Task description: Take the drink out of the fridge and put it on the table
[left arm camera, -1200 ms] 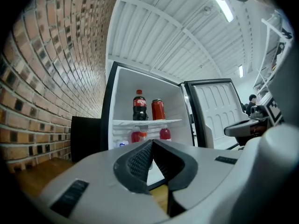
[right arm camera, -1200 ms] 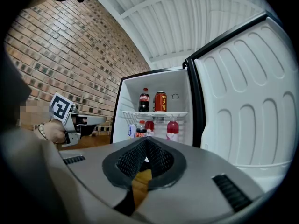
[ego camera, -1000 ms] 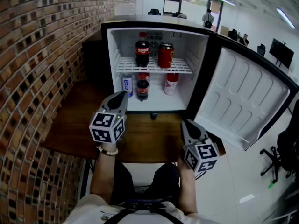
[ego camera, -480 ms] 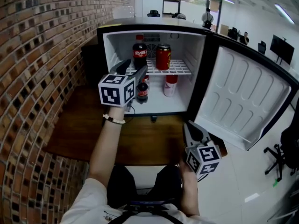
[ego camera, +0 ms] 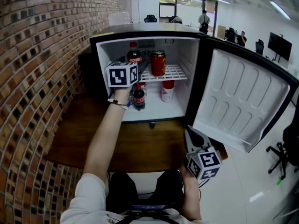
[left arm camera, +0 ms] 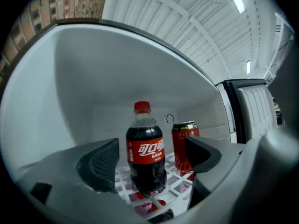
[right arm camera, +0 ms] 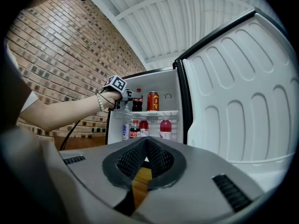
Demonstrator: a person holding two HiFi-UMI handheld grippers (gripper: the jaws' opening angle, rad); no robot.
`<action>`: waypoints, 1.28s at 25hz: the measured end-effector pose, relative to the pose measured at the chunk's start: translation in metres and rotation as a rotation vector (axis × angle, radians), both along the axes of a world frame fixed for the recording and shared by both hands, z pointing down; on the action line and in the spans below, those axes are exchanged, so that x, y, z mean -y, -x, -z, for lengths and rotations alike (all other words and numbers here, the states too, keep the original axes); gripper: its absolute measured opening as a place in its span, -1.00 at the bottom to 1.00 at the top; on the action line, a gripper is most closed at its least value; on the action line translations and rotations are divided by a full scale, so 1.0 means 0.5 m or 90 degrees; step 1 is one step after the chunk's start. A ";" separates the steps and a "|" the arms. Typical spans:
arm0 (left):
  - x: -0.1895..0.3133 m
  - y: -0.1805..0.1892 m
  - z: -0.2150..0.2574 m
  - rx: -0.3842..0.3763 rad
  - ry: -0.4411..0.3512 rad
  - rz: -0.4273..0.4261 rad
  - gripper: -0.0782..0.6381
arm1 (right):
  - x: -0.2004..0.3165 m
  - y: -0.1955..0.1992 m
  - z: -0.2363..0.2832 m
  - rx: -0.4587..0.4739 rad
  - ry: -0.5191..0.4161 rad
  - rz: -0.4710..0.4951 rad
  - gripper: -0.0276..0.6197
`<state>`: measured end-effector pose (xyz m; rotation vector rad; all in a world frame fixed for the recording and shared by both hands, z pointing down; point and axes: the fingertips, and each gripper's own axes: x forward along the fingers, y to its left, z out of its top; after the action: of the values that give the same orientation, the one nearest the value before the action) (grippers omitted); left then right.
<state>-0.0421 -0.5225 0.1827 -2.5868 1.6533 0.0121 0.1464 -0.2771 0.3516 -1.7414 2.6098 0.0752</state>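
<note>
Left of the fridge (ego camera: 103,55): brick wall (ego camera: 42,59), close along its side. Fridge stands open on a dark wooden table (ego camera: 140,146), which has bare top in front of it.

Upper fridge shelf, left part: my left gripper (left arm camera: 152,154) is reached inside, marker cube at the fridge mouth. Jaws are opening. The cola bottle (left arm camera: 145,146) stands upright between them on the wire shelf (ego camera: 176,72). Both pads are clear of it, a gap on each side, so it is not grasped. Red cap, dark drink and red label face the left gripper view.

Same shelf, just right of the bottle and further toward the fridge's back wall: a red can (left arm camera: 183,141), upright and apart from the bottle.

Lower fridge compartment, under the shelf:
- a blue-and-white can (right arm camera: 125,131) at the left
- a smaller cola bottle (ego camera: 138,98) beside it
- a pink-red drink bottle (ego camera: 167,90) nearer the middle

All three are upright.

Right of the fridge: its door (ego camera: 243,101) is swung wide, white moulded liner toward me.

In front of the fridge, off the door side, low by the table's near edge: my right gripper (right arm camera: 146,143), clenched, pads meeting with nothing between them.
</note>
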 end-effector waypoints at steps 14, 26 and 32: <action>0.068 0.001 -0.003 0.027 0.037 -0.006 0.20 | -0.002 -0.020 0.003 0.014 -0.003 -0.005 -0.86; 0.041 -0.002 0.007 -0.017 0.059 -0.051 0.07 | -0.013 -0.021 0.013 0.020 -0.012 -0.005 -0.86; -0.030 0.003 0.025 -0.007 0.034 -0.082 0.07 | -0.013 -0.007 0.018 0.018 -0.018 0.004 -0.86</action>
<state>-0.0436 -0.5077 0.1702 -2.7339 1.5083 -0.0111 0.1498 -0.2704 0.3424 -1.7134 2.5810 0.0859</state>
